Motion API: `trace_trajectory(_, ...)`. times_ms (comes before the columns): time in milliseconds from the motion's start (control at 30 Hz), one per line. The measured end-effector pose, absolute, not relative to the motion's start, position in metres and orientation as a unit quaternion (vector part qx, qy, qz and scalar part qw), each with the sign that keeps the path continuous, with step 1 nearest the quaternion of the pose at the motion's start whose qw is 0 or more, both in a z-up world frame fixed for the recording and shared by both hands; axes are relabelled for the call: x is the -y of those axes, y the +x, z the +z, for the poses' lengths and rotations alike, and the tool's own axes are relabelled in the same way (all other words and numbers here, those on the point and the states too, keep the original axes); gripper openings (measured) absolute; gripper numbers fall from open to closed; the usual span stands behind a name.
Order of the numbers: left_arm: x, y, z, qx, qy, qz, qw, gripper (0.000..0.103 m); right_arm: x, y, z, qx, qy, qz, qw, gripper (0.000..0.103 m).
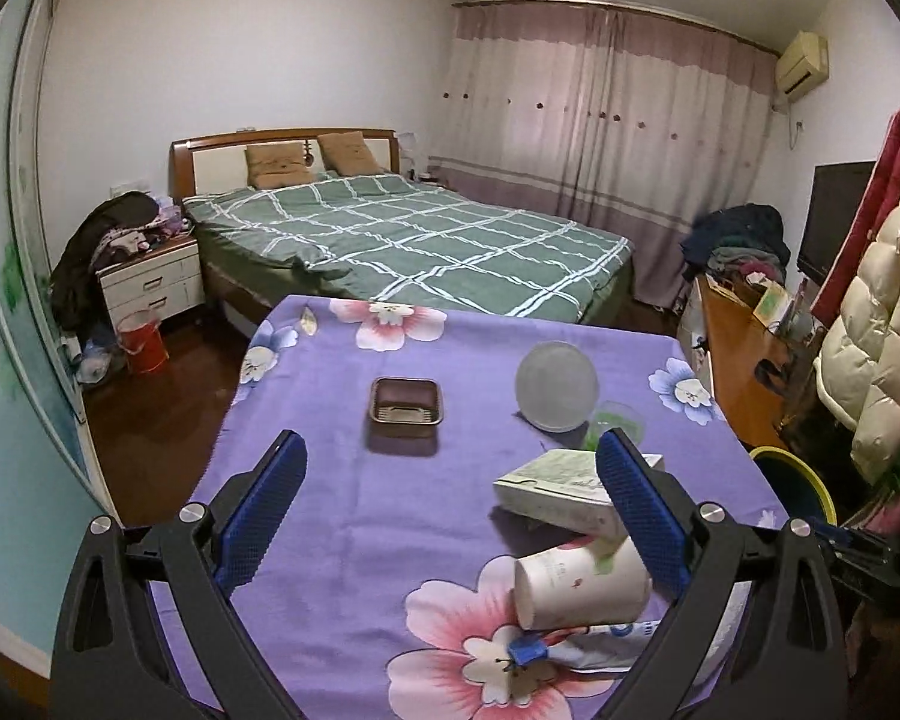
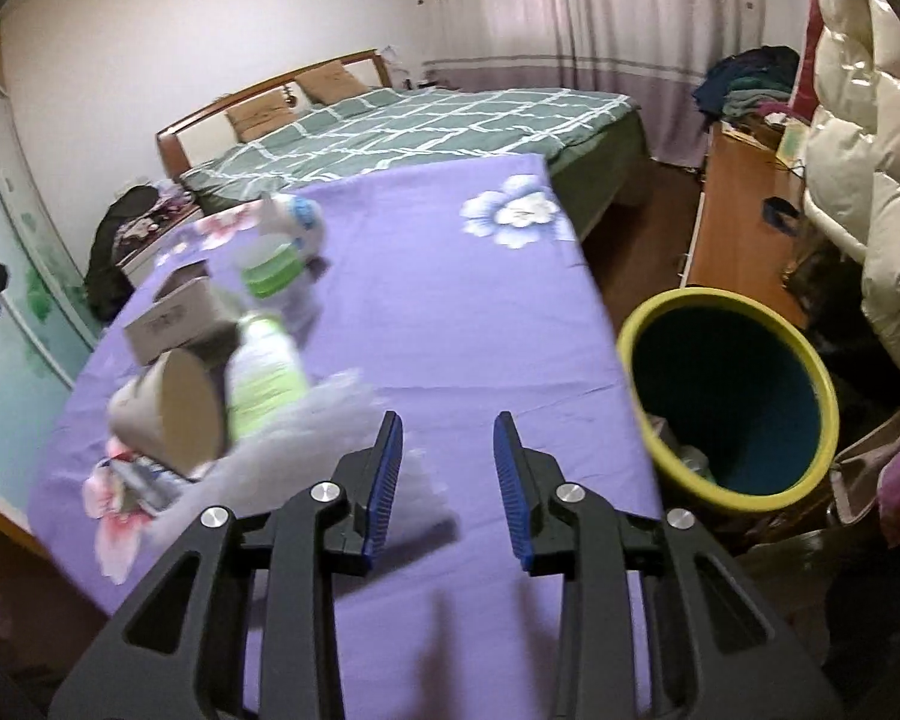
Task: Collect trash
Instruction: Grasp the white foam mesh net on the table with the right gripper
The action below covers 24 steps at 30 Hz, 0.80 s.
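A purple floral table [image 1: 426, 516] holds trash. In the left wrist view: a brown tray [image 1: 406, 407], a round frosted lid [image 1: 556, 386], a green-lidded cup [image 1: 617, 422], a pale carton [image 1: 561, 495], a tipped paper cup [image 1: 579, 588] and a flat wrapper [image 1: 600, 642]. My left gripper [image 1: 450, 480] is open above the table, empty. In the right wrist view my right gripper [image 2: 447, 441] is open and empty over the table's right part; the paper cup [image 2: 171, 414], a green-labelled bottle [image 2: 264, 375], a carton [image 2: 177, 315] and clear plastic [image 2: 336, 420] lie to its left, blurred.
A yellow-rimmed bin [image 2: 729, 402] stands on the floor off the table's right edge, its rim also showing in the left wrist view [image 1: 795, 474]. A bed [image 1: 402, 240] lies beyond, a wooden desk [image 2: 738, 228] and hanging coats [image 2: 858, 180] at right.
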<state>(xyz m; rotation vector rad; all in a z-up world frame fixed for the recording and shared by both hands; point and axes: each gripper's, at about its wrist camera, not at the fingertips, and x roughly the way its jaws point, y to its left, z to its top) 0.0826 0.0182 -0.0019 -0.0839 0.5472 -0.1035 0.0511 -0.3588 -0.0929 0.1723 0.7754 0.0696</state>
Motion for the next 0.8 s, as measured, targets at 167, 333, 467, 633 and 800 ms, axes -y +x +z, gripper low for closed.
trace_trajectory(167,-0.016,0.078,-0.003,-0.265,-0.037,-0.058,0.962,0.096,0.326,0.046,-0.085,-0.374,0.076,0.065,0.922,0.051)
trace_trajectory(333,-0.019,0.066,0.001,-0.253,-0.027,-0.047,0.966,0.096,0.302,0.051,-0.091,-0.387,0.063,0.068,0.917,0.062)
trace_trajectory(467,-0.025,0.063,0.002,-0.252,-0.035,-0.045,0.966,0.096,0.291,0.055,-0.1,-0.404,0.058,0.071,0.91,0.062)
trace_trajectory(633,-0.025,0.062,0.001,-0.254,-0.035,-0.047,0.965,0.096,0.285,0.055,-0.106,-0.416,0.047,0.067,0.906,0.062)
trace_trajectory(800,-0.021,0.062,0.002,-0.254,-0.031,-0.051,0.965,0.096,0.288,0.054,-0.111,-0.424,0.037,0.066,0.903,0.059)
